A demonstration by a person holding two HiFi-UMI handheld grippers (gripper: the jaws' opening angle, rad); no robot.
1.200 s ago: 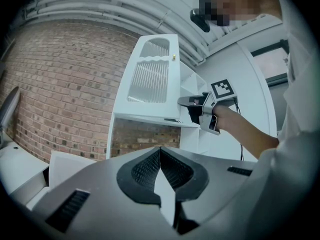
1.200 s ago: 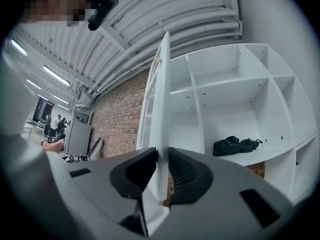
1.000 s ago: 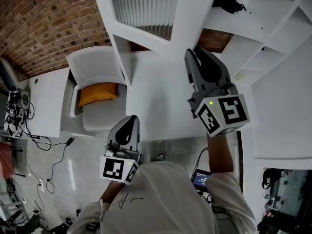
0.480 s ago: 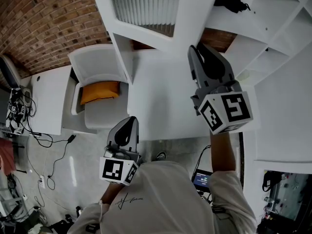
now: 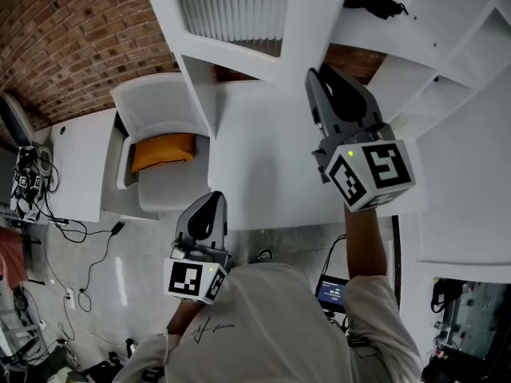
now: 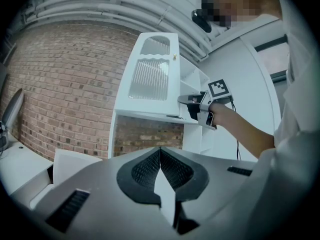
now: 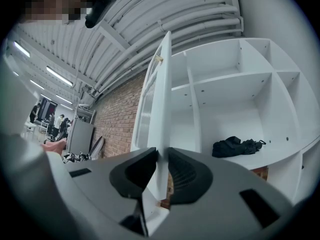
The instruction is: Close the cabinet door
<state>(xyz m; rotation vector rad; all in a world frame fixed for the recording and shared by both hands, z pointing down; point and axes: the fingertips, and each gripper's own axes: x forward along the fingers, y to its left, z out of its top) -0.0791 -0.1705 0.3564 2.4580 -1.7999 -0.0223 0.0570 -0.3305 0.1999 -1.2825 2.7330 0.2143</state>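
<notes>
Right gripper [image 5: 319,80] clamped on edge of open door [image 7: 161,104], swung out from white shelves [image 7: 235,96], left gripper [image 6: 160,160] pinched together, empty, white table [image 5: 255,174], brick wall [image 5: 72,38], grey floor [image 5: 104,270]

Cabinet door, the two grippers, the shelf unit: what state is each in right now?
cabinet door: open, standing out edge-on.
right gripper: shut on the cabinet door's edge.
left gripper: shut, nothing between its jaws.
shelf unit: uncovered, a black bundle on one shelf.
</notes>
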